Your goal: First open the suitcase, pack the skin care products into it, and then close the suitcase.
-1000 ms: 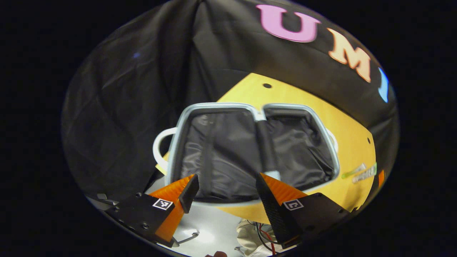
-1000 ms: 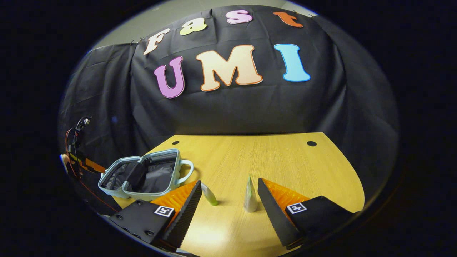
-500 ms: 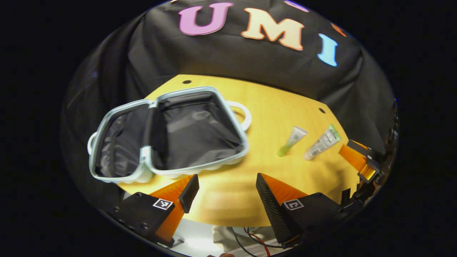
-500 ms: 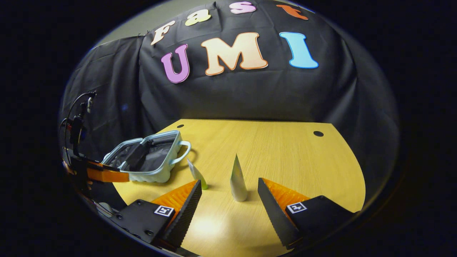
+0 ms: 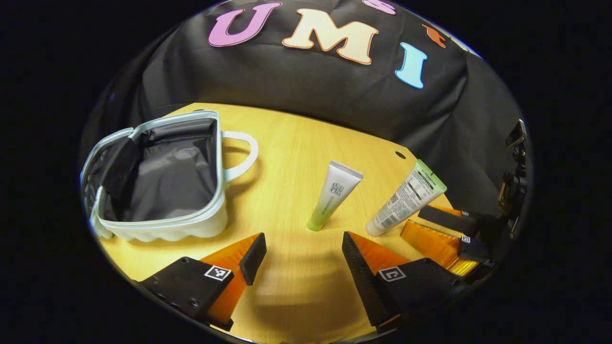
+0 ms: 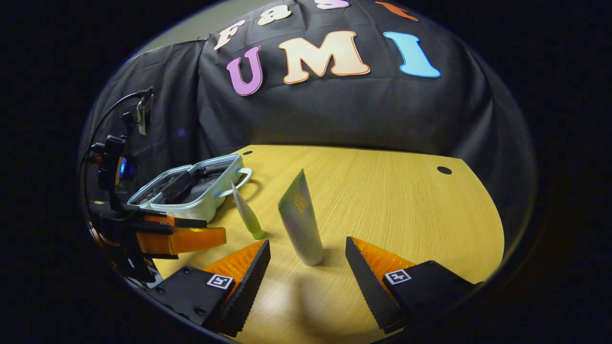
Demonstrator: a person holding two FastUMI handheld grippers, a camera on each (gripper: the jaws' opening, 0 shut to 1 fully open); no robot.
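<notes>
While both grippers hang over the wooden table [image 5: 296,157] w/ fingers spread apart & nothing between them, the suitcase [image 5: 158,177] lies open, dark lining showing, up & to the left of the left gripper [image 5: 300,253], well apart from it. In left gripper view the small tube [image 5: 333,193] w/ green cap stands cap-down just ahead of the finger gap, slightly right; the bigger tube [image 5: 406,198] stands further right, just ahead of the right gripper, seen here at [image 5: 444,229]. In right gripper view the bigger tube [image 6: 301,217] is just ahead of the right gripper [image 6: 308,258], near centre of the gap, not touching either finger; small tube [image 6: 246,212] ahead-left, suitcase [image 6: 191,188] beyond it, left gripper [image 6: 191,234] at far left
</notes>
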